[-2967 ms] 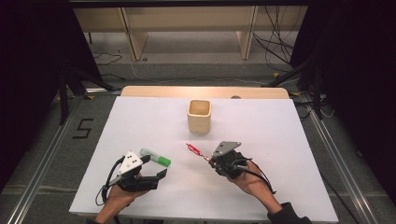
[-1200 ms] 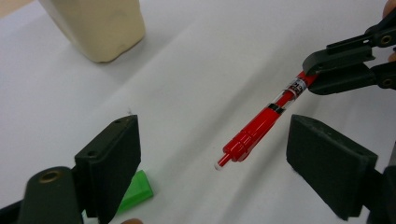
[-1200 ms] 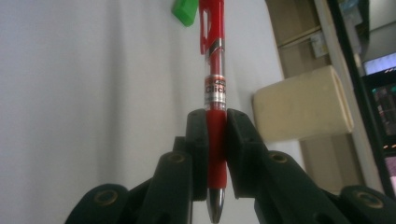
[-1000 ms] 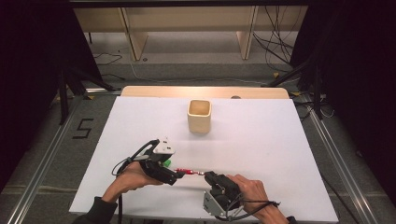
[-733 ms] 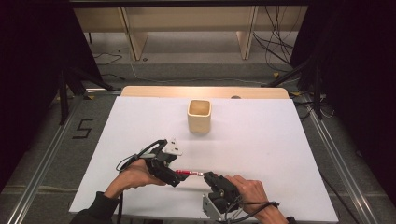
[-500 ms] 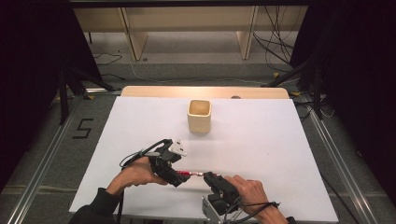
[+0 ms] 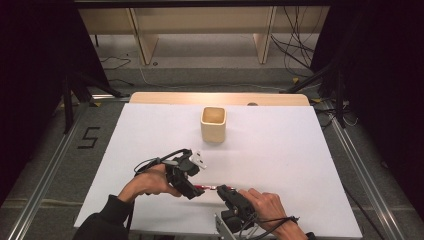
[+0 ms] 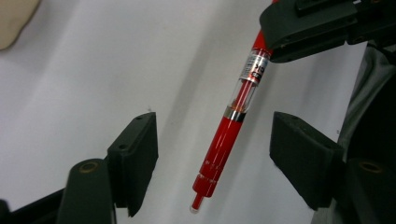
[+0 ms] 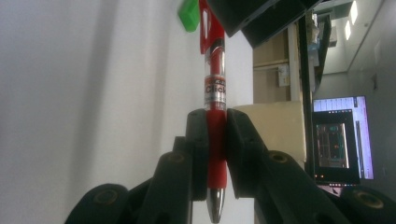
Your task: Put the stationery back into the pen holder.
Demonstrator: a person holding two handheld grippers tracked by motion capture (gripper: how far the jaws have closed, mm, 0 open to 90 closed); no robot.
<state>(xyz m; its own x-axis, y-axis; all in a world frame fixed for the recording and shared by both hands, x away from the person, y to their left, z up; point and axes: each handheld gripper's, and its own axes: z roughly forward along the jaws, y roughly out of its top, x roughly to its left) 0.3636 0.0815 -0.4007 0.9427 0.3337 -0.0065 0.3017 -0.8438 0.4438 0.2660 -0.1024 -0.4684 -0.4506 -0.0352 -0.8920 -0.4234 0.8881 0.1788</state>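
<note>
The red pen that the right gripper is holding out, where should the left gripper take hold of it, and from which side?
Probably the solid red barrel near the clicker end of the red pen. That stretch hangs free above the table between the jaws of the left gripper, which have just been closing without touching it. Close from both flanks, since the right gripper clamps the tip end.

Right gripper [image 9: 216, 140] jaws clamped on red pen [image 9: 214, 88], tip toward camera.
</note>
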